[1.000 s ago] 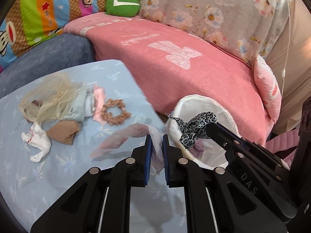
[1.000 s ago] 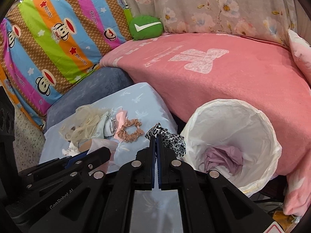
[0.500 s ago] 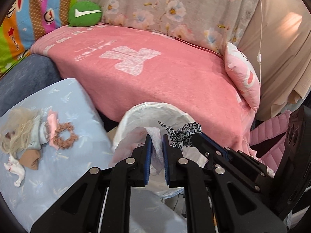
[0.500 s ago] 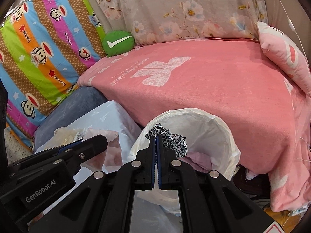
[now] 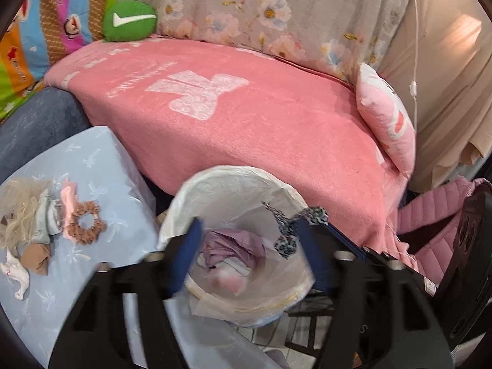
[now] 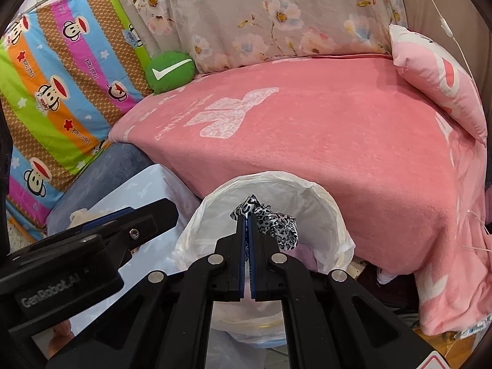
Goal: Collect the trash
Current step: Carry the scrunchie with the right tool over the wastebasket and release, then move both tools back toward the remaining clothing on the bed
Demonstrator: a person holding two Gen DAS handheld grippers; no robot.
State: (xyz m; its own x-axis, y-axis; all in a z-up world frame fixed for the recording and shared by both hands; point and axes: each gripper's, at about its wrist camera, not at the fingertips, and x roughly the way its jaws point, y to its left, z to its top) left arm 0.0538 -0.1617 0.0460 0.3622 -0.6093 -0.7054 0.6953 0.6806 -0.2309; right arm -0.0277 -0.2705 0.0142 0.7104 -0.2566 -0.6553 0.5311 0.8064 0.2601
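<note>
Over the white plastic-lined round bin (image 5: 243,233) at lower centre, the left gripper (image 5: 249,255) has just spread its jaws wide, nothing between them; the pale pink wrapper (image 5: 226,281) it carried half a second ago now lies blurred inside. The right gripper (image 6: 247,215) stays clamped on a leopard-print fabric scrap (image 6: 276,226) above the rim, likely next. More litter waits on the light-blue worktop (image 5: 101,160) at left.

Blue-sheeted table (image 5: 101,166), brown scrunchie (image 5: 84,226), blond hair (image 5: 21,209), white rag (image 5: 18,276)

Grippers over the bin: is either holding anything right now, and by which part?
Right gripper pinches the leopard-print scrunchie by one edge above the bin. Left gripper, just opened, holds nothing.
</note>
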